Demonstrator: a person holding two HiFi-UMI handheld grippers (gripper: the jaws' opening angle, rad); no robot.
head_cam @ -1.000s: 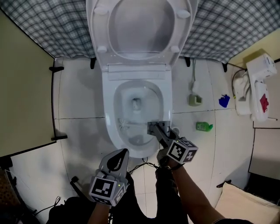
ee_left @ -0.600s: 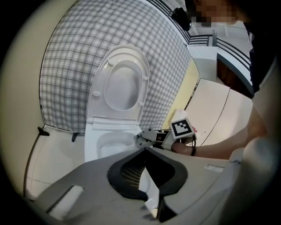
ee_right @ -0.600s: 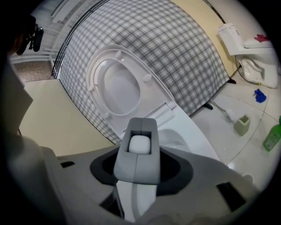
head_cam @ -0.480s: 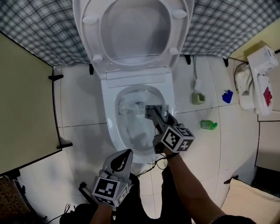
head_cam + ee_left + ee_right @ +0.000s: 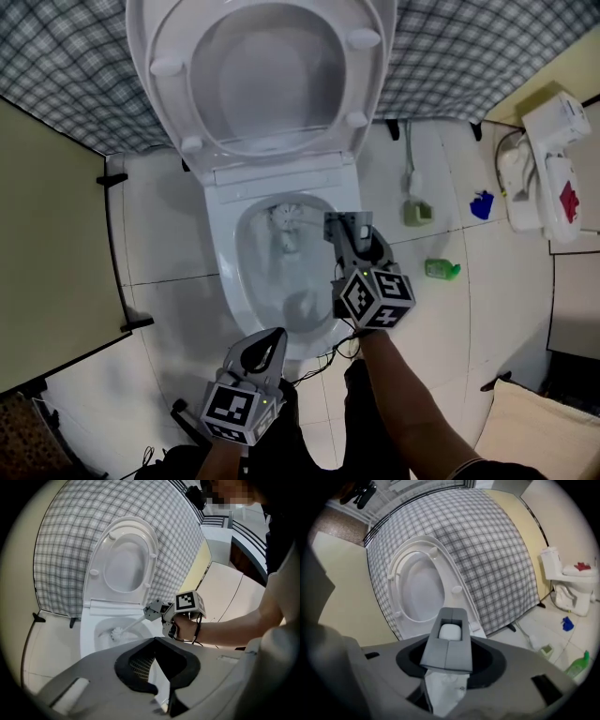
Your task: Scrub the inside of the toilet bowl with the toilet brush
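The white toilet (image 5: 225,253) stands with its lid and seat (image 5: 262,75) raised. My right gripper (image 5: 342,223) hangs over the bowl's right rim, shut on the white handle of the toilet brush. The bristle head (image 5: 284,217) is inside the bowl at the back, by the drain. In the left gripper view the brush (image 5: 117,632) slants down from the right gripper (image 5: 152,610) into the bowl. The right gripper view shows the handle end (image 5: 450,631) clamped in the jaws (image 5: 451,620). My left gripper (image 5: 272,336) (image 5: 157,641) waits at the bowl's front, shut and empty.
A green bottle (image 5: 439,269), a blue object (image 5: 481,204) and a small holder (image 5: 413,213) lie on the tiled floor right of the toilet. A white fixture (image 5: 553,169) stands far right. A checked wall (image 5: 56,56) is behind, a beige partition (image 5: 47,244) left, a cable (image 5: 323,354) in front.
The right gripper has carried the brush from the bowl's front left wall up to the back by the drain. The left gripper has barely shifted.
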